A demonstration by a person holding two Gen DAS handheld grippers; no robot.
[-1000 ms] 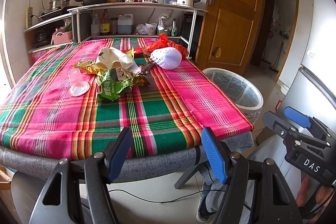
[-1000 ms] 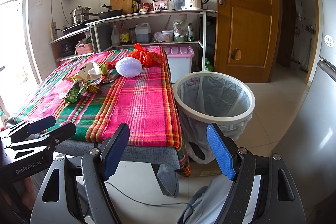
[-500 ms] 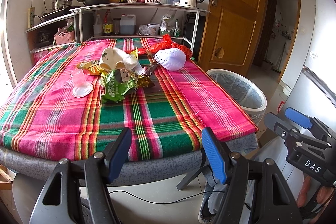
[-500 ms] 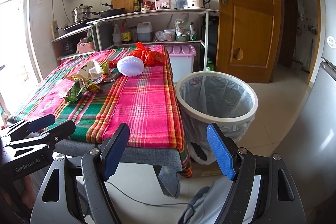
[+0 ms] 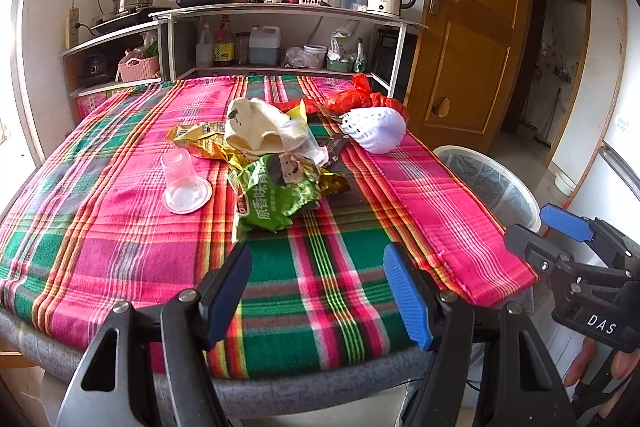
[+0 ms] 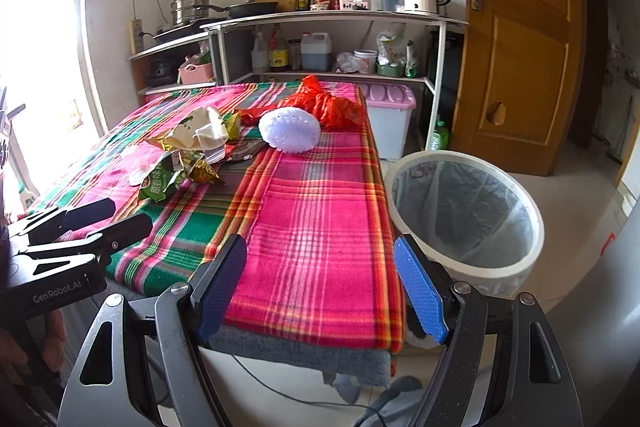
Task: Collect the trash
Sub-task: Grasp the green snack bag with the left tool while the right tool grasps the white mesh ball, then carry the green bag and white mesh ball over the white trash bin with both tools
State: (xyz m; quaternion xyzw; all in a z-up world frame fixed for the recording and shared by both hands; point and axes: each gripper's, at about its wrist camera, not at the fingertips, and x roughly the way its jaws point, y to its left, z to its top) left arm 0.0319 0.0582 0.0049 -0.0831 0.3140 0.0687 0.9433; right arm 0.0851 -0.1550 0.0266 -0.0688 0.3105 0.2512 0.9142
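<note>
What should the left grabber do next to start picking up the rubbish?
Probably ease the left hand-held gripper forward to the green snack bag. Its jaws are open and empty, that bag is the nearest piece of the pile, and the lined bin waits beside the table.

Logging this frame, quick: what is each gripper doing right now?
Left gripper: open, holding nothing.
Right gripper: open, holding nothing.
</note>
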